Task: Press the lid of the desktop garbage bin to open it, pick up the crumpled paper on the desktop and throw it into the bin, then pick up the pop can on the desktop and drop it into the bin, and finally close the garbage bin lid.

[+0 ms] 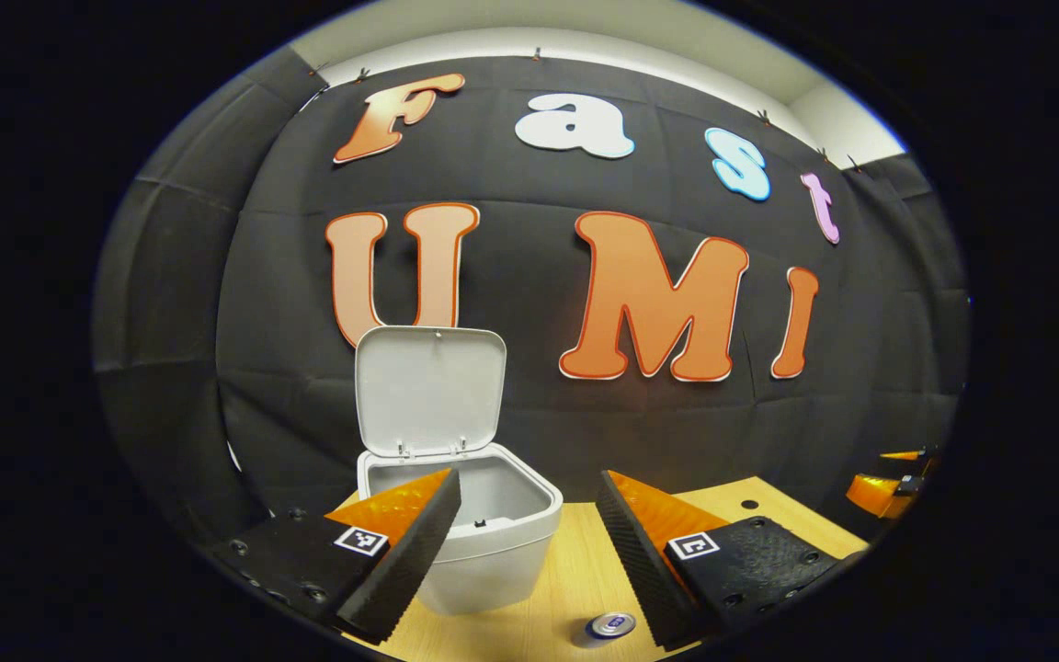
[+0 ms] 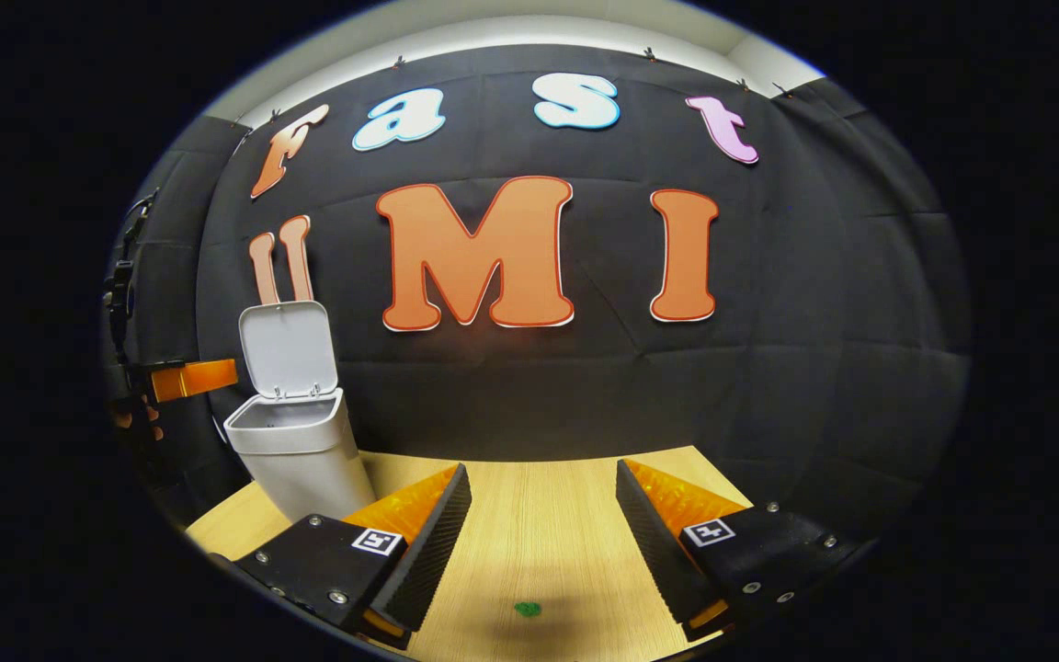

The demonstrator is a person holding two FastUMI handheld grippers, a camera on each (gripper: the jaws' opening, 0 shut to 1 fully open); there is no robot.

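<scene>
Left gripper view: a pale grey garbage bin (image 1: 493, 542) stands on the wooden bench (image 1: 575, 570) near its back edge, against the black cloth wall (image 1: 529, 414). Its lid (image 1: 428, 391) is swung up on the rear hinges and stands nearly upright (the inside of the bin looks bare as far as one can see into it). The left gripper (image 1: 529, 542) hangs over the bench with its two fingers spread wide and nothing between them; one finger (image 1: 405, 552) crosses in front of the bin's near rim. A pop can (image 1: 610, 627) lies below, at the bottom of the view just beside the other finger, its silver top turned toward the camera.

Right gripper view: the right gripper (image 2: 543, 542) is likewise wide apart and empty above the bench (image 2: 539, 515). The bin (image 2: 295, 450) stands toward the bench's far left corner, lid (image 2: 289, 349) raised. A small green speck (image 2: 528, 609) lies on the wood between the fingers. The left gripper (image 2: 185, 377) shows beside the bin, with part of a hand (image 2: 136, 421) under it.
</scene>
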